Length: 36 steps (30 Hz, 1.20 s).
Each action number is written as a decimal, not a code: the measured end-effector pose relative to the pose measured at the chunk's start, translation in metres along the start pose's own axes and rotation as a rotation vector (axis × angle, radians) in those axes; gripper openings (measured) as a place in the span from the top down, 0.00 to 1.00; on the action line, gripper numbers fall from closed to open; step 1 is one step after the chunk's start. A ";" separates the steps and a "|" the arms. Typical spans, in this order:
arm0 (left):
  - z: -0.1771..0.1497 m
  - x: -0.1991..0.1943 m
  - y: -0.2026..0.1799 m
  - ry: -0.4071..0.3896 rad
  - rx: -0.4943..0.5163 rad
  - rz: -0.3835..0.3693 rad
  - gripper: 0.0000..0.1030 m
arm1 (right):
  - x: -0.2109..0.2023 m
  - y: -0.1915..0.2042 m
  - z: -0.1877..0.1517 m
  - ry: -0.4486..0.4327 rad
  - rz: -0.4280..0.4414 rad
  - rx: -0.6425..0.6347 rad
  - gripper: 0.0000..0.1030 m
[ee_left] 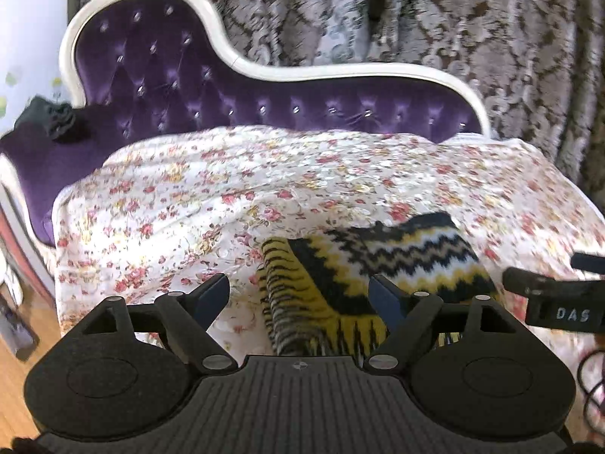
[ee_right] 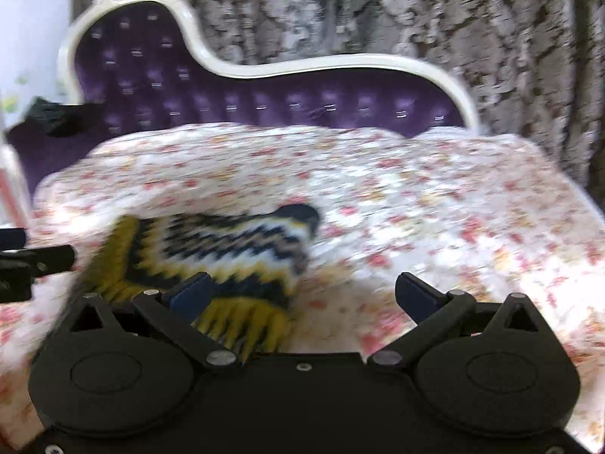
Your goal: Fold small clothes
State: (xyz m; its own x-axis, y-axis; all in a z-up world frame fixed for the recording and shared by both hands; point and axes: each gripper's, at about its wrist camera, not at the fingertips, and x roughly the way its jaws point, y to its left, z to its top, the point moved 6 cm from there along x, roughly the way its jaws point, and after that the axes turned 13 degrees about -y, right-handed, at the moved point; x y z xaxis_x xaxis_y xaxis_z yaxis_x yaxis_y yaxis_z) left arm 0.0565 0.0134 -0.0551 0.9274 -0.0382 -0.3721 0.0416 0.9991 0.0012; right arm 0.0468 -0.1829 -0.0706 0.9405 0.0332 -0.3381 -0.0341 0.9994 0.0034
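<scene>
A folded yellow, black and white zigzag knit scarf [ee_left: 378, 265] with a fringe lies near the front edge of the floral bedspread [ee_left: 170, 196]. The left gripper [ee_left: 298, 291] and right gripper [ee_right: 302, 295] both hover above it, jaws spread, gripping nothing.

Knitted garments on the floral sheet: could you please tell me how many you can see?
1. A folded yellow, black and white zigzag knit lies on the floral sheet near its front edge, just ahead of both open claws. Others may lie outside these views.
</scene>
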 end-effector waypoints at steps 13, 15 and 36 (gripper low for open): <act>-0.052 0.053 0.018 0.160 -0.018 0.063 0.21 | 0.065 0.004 -0.019 0.143 -0.053 -0.034 0.01; -0.058 0.052 0.023 0.163 -0.055 0.059 0.21 | 0.068 0.004 -0.030 0.181 -0.041 -0.012 0.01; -0.051 0.036 0.018 0.177 -0.059 0.110 0.20 | 0.043 -0.003 -0.040 0.188 -0.008 0.100 0.01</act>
State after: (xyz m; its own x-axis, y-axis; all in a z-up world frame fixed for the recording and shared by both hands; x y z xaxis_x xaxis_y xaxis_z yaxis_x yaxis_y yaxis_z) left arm 0.0714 0.0313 -0.1152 0.8451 0.0699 -0.5300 -0.0835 0.9965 -0.0018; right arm 0.0738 -0.1850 -0.1228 0.8607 0.0326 -0.5080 0.0154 0.9958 0.0900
